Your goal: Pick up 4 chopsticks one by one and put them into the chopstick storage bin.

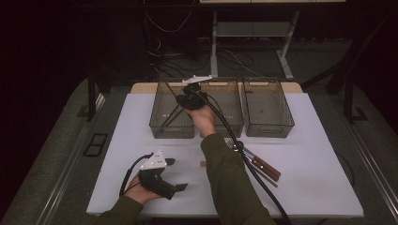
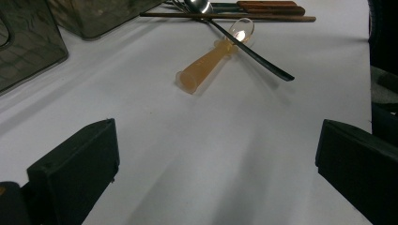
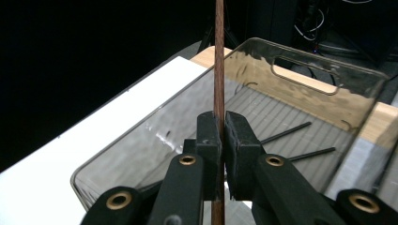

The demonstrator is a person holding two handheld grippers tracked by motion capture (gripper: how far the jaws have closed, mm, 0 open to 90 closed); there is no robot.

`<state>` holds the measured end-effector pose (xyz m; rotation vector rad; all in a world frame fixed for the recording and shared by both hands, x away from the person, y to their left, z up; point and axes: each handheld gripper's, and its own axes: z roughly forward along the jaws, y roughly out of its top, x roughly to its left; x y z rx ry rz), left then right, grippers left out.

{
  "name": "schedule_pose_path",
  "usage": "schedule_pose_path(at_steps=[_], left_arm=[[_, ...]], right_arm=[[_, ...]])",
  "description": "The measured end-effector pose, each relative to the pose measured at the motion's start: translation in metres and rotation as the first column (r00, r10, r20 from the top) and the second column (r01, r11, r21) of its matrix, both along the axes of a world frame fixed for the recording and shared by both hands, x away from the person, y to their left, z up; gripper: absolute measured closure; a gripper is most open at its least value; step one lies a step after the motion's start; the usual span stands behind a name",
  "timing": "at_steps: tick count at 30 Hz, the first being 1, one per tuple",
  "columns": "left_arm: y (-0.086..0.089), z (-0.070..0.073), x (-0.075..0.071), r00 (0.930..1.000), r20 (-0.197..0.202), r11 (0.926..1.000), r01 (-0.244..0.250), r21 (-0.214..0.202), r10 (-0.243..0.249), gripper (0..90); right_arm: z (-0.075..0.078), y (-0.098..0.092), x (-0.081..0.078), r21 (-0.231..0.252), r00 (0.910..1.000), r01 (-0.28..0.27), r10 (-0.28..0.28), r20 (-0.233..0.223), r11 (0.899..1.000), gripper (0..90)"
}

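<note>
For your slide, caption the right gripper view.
Right gripper pinches a thin brown wooden chopstick above the clear plastic bin.

The high view looks forward and down from above the person's side, taking in the whole white worktop [image 1: 324, 187], three clear bins [image 1: 267, 108] at its far edge and the dark floor beyond. The left gripper view sits low, close over the worktop, looking along it past its own jaws toward an amber spoon [image 2: 213, 58] and cutlery [image 2: 263, 9]; the high view shares that cutlery [image 1: 258, 164]. The right gripper view rides above the left bin [image 3: 305, 89], close up, looking down along its claw [image 3: 221, 129] into the bin; the high view shares this bin [image 1: 171, 126].
</note>
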<state>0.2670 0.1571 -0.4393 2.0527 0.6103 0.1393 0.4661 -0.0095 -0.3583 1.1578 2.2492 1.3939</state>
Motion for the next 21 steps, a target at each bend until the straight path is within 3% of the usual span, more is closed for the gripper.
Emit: schedule_pose_path(at_steps=[13,16,21], left_arm=[[0.001,0.0,0.001,0.9999,0.008,0.9999,0.012,0.007,-0.012,0.0],[0.001,0.001,0.0,0.9999,0.007,0.9999,0.011,0.006,-0.011,0.0],[0.0,0.0,0.0,0.9999,0.007,0.9999,0.012,0.008,-0.012,0.0]], right_arm=[[-0.019,0.013,0.007,-0.079,0.9993,0.016,-0.019,-0.034,0.997,84.0],[-0.019,0.012,0.007,-0.066,0.9984,0.053,-0.054,-0.018,0.996,63.0],[-0.012,0.009,0.004,-0.057,0.9991,0.041,-0.042,-0.007,0.998,53.2]])
